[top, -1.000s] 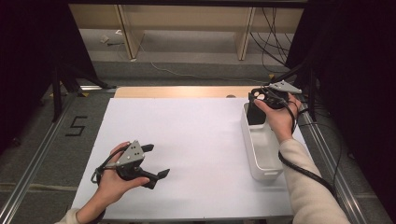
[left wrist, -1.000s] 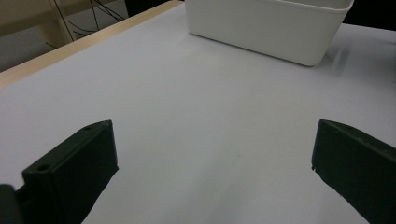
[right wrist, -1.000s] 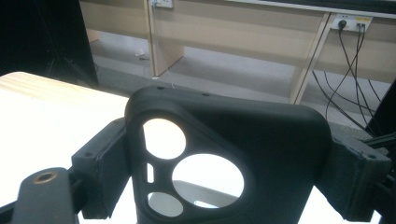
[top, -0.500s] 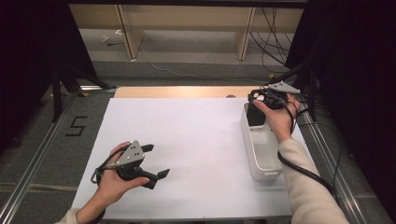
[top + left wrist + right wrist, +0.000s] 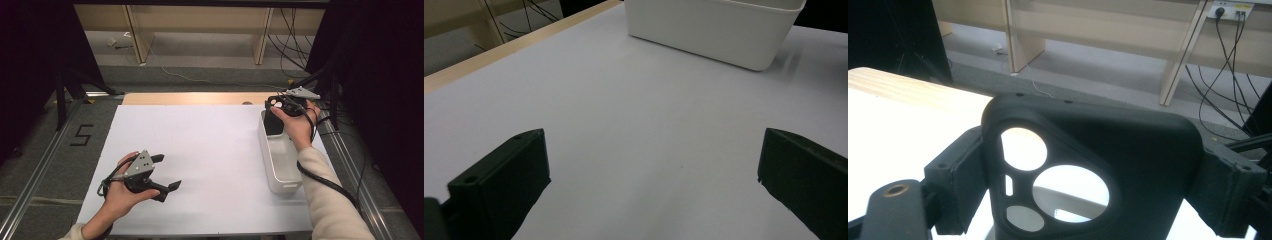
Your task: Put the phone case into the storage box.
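Holding the black phone case (image 5: 1098, 165) in your right gripper (image 5: 283, 106), you have it clamped across its width between both jaws, camera cut-outs toward the lens in the right gripper view, so the grasp looks done and firm. In the high view the case hangs over the far end of the white bin (image 5: 278, 165), which sits along the right edge of the bench (image 5: 210, 150); I can't tell from these views whether the case is above the rim or already partly inside, since your right hand (image 5: 298, 127) covers that corner. Judging by this, you're at the bin end of the job: pick is complete, and what's left is either lowering and releasing into the bin or clearing the case out of it; direction isn't readable from a single moment. The near part of the bin looks bare. Your left gripper (image 5: 159, 172) rests low over the near-left of the bench, well apart from the bin, jaws spread wide with nothing between them, only white surface showing in the left gripper view. No other items lie on the bench, so nothing more looks queued.
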A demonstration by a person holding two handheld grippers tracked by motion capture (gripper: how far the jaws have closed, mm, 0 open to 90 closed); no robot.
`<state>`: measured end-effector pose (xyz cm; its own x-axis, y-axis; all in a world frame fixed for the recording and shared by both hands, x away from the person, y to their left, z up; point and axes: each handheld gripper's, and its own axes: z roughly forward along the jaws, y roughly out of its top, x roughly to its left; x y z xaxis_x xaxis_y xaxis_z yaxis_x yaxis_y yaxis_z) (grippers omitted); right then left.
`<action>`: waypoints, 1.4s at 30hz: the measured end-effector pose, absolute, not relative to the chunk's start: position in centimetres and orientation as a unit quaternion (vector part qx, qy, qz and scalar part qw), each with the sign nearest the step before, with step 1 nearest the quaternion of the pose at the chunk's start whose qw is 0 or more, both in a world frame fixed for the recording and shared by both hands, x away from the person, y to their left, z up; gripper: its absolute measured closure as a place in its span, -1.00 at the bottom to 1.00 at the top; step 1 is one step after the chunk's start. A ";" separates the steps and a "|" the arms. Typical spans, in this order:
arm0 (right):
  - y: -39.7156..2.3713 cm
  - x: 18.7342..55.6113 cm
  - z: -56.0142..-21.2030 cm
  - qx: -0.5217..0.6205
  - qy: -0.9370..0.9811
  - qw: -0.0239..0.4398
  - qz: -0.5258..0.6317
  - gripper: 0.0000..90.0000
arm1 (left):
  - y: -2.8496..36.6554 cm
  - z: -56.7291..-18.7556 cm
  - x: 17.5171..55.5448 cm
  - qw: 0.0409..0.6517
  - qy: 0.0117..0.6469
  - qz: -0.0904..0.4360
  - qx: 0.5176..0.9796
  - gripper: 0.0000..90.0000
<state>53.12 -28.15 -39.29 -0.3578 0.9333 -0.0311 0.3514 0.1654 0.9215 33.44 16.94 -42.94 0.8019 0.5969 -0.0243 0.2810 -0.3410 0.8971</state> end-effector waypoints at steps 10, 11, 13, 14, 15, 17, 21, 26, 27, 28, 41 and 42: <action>-28.1 53.4 -39.7 0.468 0.696 0.321 0.440 -0.65 | 16.9 -42.9 33.4 0.506 0.272 0.156 0.804 -1.00; -28.1 53.4 -39.7 0.469 0.695 0.321 0.440 -0.65 | 16.9 -42.9 33.4 0.506 0.272 0.156 0.804 -1.00; -28.0 53.5 -39.7 0.470 0.695 0.320 0.440 -0.65 | 16.9 -42.9 33.4 0.506 0.272 0.155 0.804 -1.00; -28.0 53.6 -39.7 0.470 0.696 0.319 0.439 -0.65 | 16.9 -43.0 33.4 0.505 0.272 0.156 0.804 -1.00; -27.9 53.6 -39.8 0.470 0.697 0.318 0.438 -0.65 | 16.9 -42.9 33.4 0.506 0.272 0.155 0.804 -1.00; -27.9 53.7 -39.8 0.470 0.697 0.318 0.438 -0.65 | 16.9 -42.9 33.5 0.506 0.272 0.156 0.804 -1.00; -27.9 53.8 -39.8 0.469 0.700 0.318 0.434 -0.65 | 16.9 -42.9 33.4 0.506 0.272 0.155 0.804 -1.00; -27.7 54.0 -39.8 0.467 0.704 0.319 0.429 -0.65 | 16.9 -42.9 33.4 0.506 0.272 0.155 0.804 -1.00; -27.7 54.1 -39.8 0.468 0.705 0.317 0.428 -0.65 | 16.9 -42.9 33.4 0.506 0.272 0.155 0.804 -1.00; -27.7 54.1 -39.9 0.468 0.704 0.318 0.428 -0.65 | 16.9 -42.9 33.4 0.506 0.272 0.155 0.804 -1.00; -27.3 54.8 -40.1 0.467 0.715 0.316 0.413 -0.67 | 16.9 -42.9 33.5 0.507 0.271 0.155 0.804 -1.00; -27.2 54.9 -40.1 0.467 0.716 0.316 0.412 -0.67 | 16.9 -42.9 33.4 0.507 0.271 0.155 0.804 -1.00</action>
